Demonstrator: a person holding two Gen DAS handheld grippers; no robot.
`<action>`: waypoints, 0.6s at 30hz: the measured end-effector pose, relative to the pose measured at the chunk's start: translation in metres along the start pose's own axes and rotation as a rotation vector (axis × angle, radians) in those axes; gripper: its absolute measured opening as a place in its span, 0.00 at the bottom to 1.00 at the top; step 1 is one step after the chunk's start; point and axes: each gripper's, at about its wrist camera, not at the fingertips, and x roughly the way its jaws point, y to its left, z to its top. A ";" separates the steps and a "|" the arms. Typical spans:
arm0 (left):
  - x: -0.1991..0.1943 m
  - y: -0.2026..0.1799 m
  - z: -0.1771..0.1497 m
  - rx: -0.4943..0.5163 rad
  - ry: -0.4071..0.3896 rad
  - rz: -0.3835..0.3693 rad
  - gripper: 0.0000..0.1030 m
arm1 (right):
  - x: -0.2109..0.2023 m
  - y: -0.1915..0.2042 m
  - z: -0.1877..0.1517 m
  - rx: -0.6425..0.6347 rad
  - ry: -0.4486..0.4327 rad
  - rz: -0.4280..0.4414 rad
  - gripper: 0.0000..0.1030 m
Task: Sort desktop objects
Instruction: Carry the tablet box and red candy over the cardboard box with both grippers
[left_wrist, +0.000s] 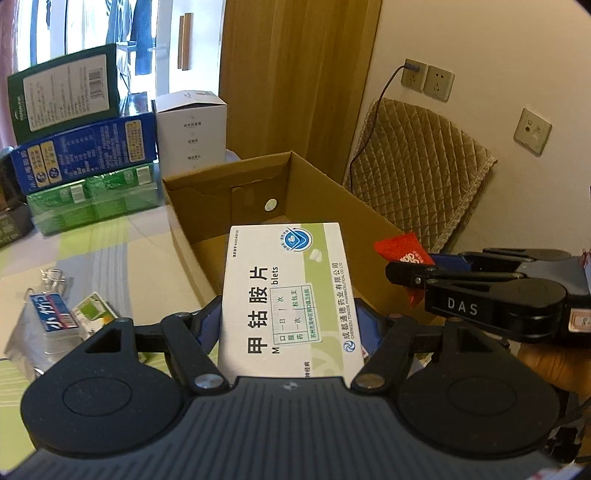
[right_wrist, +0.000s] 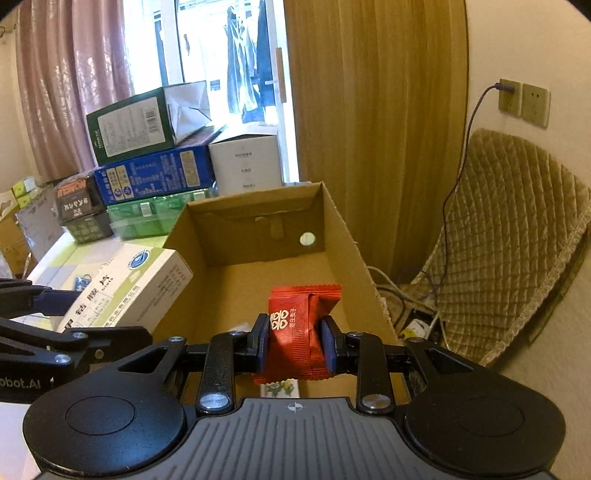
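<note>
The left hand-held gripper (left_wrist: 288, 325) is closed on a white and green rectangular cardboard medicine box (left_wrist: 286, 295) printed with black Chinese characters, its blue-padded fingers (left_wrist: 210, 325) pressing the two long sides, and the box juts forward over the near edge of an open brown corrugated cardboard carton (left_wrist: 314, 192). The right hand-held gripper (right_wrist: 295, 341) is clamped on a red crinkle-edged foil sachet (right_wrist: 301, 325) with white characters, held above the inside of the same carton (right_wrist: 351, 251), whose floor looks mostly bare apart from a small printed item partly hidden under the gripper. In the left wrist view the right gripper (left_wrist: 402, 275) sits just right of the medicine box, the red sachet (left_wrist: 400, 249) showing at its tip. On the striped green and white worktop (left_wrist: 110, 251), left of the carton, lie a clear bag with a blue label (left_wrist: 50, 314) and a small green and white packet (left_wrist: 94, 314). Farther back stands a stack of green, blue and dark green boxes (left_wrist: 85, 147) beside a white box (left_wrist: 190, 129). Right of the carton, a tan quilted cushion (left_wrist: 417, 173) leans against the wall
</note>
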 end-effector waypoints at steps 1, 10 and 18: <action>0.003 0.001 0.000 -0.009 0.002 -0.006 0.66 | 0.001 -0.001 0.000 0.000 0.000 0.000 0.26; 0.022 0.003 0.005 -0.054 0.005 -0.045 0.66 | 0.009 -0.009 0.000 0.015 0.003 -0.007 0.26; 0.010 0.017 0.010 -0.099 -0.051 -0.033 0.70 | 0.012 -0.009 -0.001 0.014 0.013 -0.005 0.26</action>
